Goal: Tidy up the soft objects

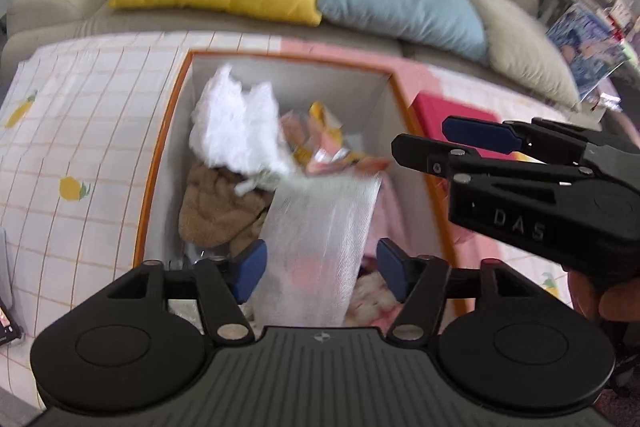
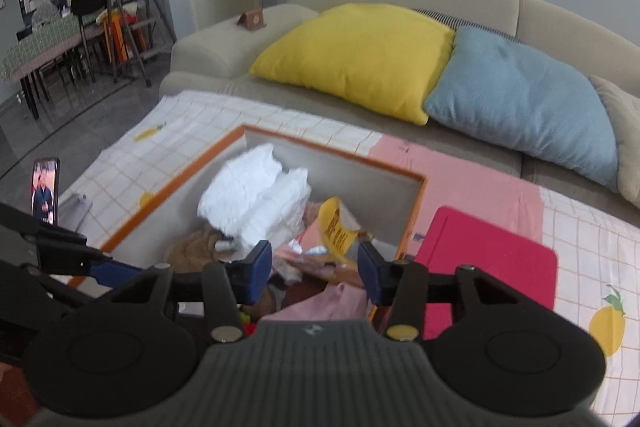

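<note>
One orange-rimmed box [image 1: 160,163] sitting on the checked table [image 1: 80,131], soft things piling inside (white bundle [image 1: 232,131], brown plush [image 1: 216,211]), sheer mesh sheet [image 1: 320,247] hanging blurred between left gripper [image 1: 320,269] jaws standing wide, untouched, right gripper [image 2: 314,273], lettered "DAS", hovering half-open, empty, over the box, three cushions behind.

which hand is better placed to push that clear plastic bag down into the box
Left. The clear plastic bag hangs right between the left gripper's open fingers, over the box. The right gripper sits off to the side, nothing between its fingers.
</note>
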Tool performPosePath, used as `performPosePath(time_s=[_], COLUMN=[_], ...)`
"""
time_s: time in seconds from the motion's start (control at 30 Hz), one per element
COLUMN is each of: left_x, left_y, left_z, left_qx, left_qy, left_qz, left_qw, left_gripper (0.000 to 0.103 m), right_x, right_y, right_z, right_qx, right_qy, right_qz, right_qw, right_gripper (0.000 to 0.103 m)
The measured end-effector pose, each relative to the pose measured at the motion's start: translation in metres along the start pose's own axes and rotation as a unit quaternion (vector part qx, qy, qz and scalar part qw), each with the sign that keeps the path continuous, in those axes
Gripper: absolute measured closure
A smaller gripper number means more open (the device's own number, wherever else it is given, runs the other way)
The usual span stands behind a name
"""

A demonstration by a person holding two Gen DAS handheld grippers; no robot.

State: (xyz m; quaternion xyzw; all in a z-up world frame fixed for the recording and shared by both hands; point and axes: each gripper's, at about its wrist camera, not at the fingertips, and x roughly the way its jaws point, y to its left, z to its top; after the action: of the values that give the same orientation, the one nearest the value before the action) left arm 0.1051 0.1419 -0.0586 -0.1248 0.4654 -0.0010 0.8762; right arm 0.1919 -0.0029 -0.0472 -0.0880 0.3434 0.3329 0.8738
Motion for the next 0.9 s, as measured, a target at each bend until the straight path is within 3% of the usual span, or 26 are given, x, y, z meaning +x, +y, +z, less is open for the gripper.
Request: performPosePath(time_s=[0.1,0.27,0.33,0.43,0.53,0.6,0.73,0.9], left_x=[-0.016,-0.054,-0.069,-0.089,-0.106,-0.113,-0.121,-0.121], left_y=[-0.01,-0.037,-0.047,-0.066,-0.089,-0.104,-0.124,-0.137], left_z=[0.004,0.004,0.004,0.0,-0.01,-0.016,-0.031,-0.05], left_qx=[0.005,0.028,0.032,0.042,0.083,0.1,0.1,0.111], left_qy=[-0.023,-0.113,-0.147,-0.215,-0.27,-0.283,-0.309,-0.322], left_qz=[-0.005,0.028,0.028,0.026,0.03,0.034,0.017,0.019], left_qw=[0.9997,0.9928,0.9882,0.9753,0.9588,0.9532,0.9455,0.9402], left_gripper=[0.025,0.025,0.025,0.026,0.026,0.026,0.026,0.026], right_x=[-0.017,-0.052,-0.069,-0.098,-0.129,-0.149,-0.185,-0.218], right_y=[-0.007,-0.014,-0.018,-0.023,-0.03,-0.034,-0.035,-0.025], right_z=[0.007,0.011,0.012,0.011,0.005,-0.003,-0.024,-0.059], right_qx=[0.021,0.05,0.061,0.066,0.07,0.077,0.086,0.093], right_qy=[-0.017,-0.037,-0.04,-0.057,-0.066,-0.079,-0.107,-0.131], right_qz=[-0.006,-0.034,-0.051,-0.069,-0.084,-0.096,-0.136,-0.19], right_qw=[1.0,0.997,0.996,0.994,0.992,0.989,0.981,0.969], right_gripper=[0.052,0.052,0.047,0.035,0.025,0.014,0.005,0.005])
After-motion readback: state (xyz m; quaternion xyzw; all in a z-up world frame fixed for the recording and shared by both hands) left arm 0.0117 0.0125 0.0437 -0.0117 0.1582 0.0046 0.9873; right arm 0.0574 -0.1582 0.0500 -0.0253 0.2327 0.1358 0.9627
